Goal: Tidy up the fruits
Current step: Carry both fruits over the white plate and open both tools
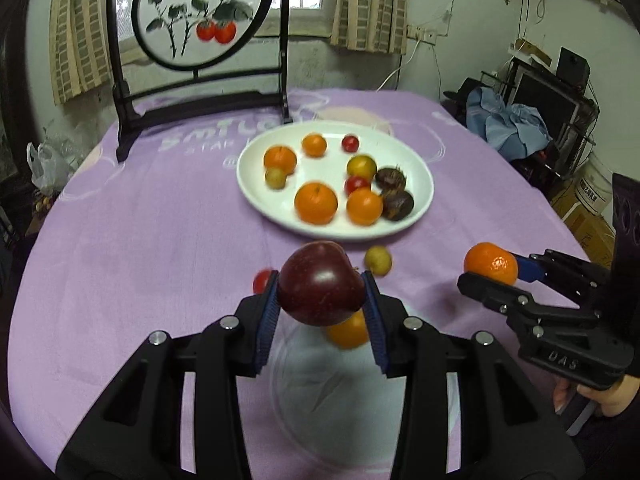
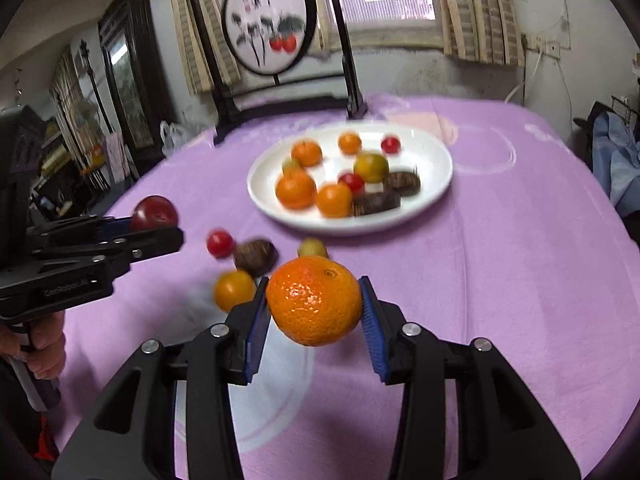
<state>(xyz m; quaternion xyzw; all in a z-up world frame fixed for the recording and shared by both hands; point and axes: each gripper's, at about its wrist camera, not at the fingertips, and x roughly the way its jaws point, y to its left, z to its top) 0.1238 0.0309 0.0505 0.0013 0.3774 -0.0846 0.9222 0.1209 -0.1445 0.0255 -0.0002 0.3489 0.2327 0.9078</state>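
- Left gripper (image 1: 321,286) clamped on a dark red apple (image 1: 321,283), blue pads (image 1: 269,312) pressed against its two sides, fruit lifted clear of the bench (image 1: 140,248).
- Right gripper (image 2: 315,307) clamped on an orange mandarin (image 2: 315,306), blue pads (image 2: 374,326) tight on both flanks, likewise held above the purple cloth.
- From the left wrist view, right gripper (image 1: 491,270) off to the right with the mandarin (image 1: 491,263) at its tip; from the right wrist view, left gripper (image 2: 154,222) at the left edge with the apple (image 2: 154,212) between its fingers.
- White oval plate (image 1: 416,152) farther back on the bench, well apart from both grippers, loaded with several oranges, small red fruits, a yellow-green one and two dark brown chestnuts.
- Loose on the cloth between plate and grippers: a small red fruit (image 2: 219,243), a brown chestnut (image 2: 256,256), a pale yellow-green fruit (image 2: 312,247) just beside the plate's near rim, and a small orange fruit (image 2: 234,290) nearest the right gripper's left finger.
- In the left wrist view, the small orange fruit (image 1: 347,330) partly hidden under the apple, the pale fruit (image 1: 377,260) just beyond the right finger.
- Round painted screen in a dark frame (image 1: 200,12) upright at the far edge of the bench, behind the plate.
- Some motion blur over the plate's fruit.
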